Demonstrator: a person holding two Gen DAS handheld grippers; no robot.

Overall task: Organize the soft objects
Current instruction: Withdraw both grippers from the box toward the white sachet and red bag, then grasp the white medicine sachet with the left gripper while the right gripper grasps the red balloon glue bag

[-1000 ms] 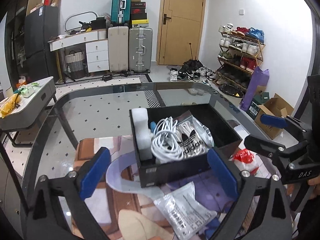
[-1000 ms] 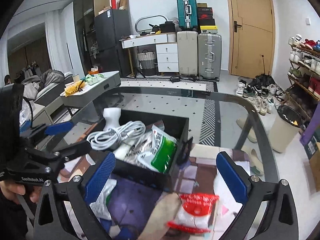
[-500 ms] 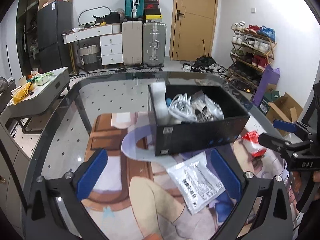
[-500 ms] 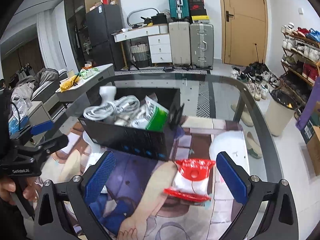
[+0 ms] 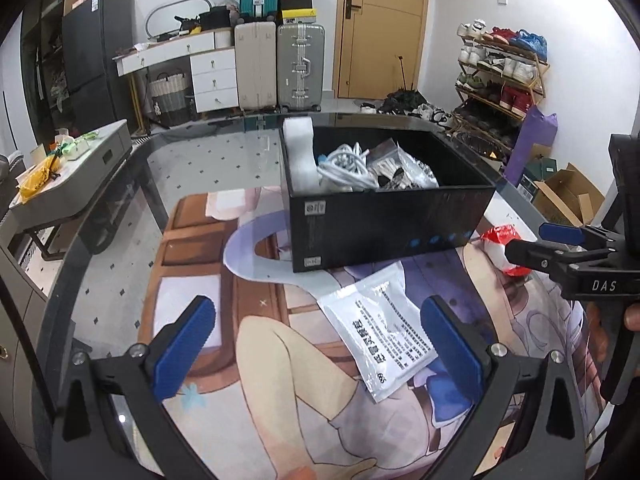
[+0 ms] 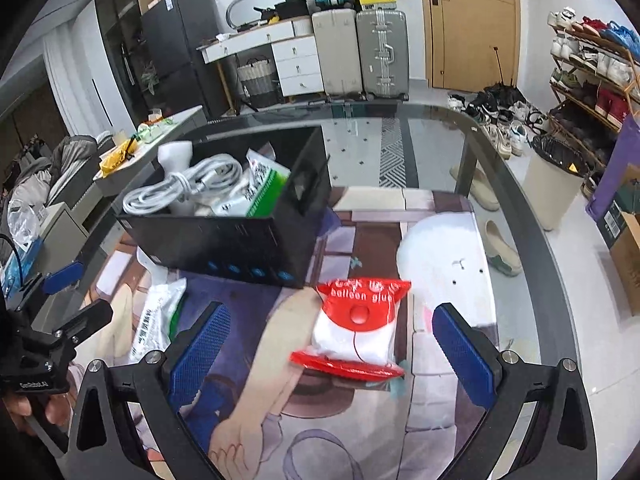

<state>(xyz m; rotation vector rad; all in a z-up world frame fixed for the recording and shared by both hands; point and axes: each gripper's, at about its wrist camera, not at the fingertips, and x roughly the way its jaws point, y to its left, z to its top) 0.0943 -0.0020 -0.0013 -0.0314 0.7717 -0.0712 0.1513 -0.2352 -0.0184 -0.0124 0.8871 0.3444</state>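
Note:
A black box (image 5: 392,220) (image 6: 224,236) stands on the printed mat and holds a white cable coil (image 6: 184,188), a foam block (image 5: 300,152) and several packets. A white printed pouch (image 5: 376,340) (image 6: 154,324) lies flat in front of the box, just beyond my open, empty left gripper (image 5: 320,344). A red-and-white balloon-glue packet (image 6: 356,324) (image 5: 500,244) lies on the mat between the pads of my open, empty right gripper (image 6: 332,344).
The glass table's curved edge (image 6: 532,216) runs on the right. A printed mat (image 5: 224,264) covers the table. Beyond are suitcases (image 5: 300,68), a shoe rack (image 5: 496,76), a bin (image 6: 552,184) and a grey side table (image 5: 72,172).
Both grippers have pulled back from the box toward the near edge. The white pouch and red packet now show fully in front of each gripper. Both stay open.

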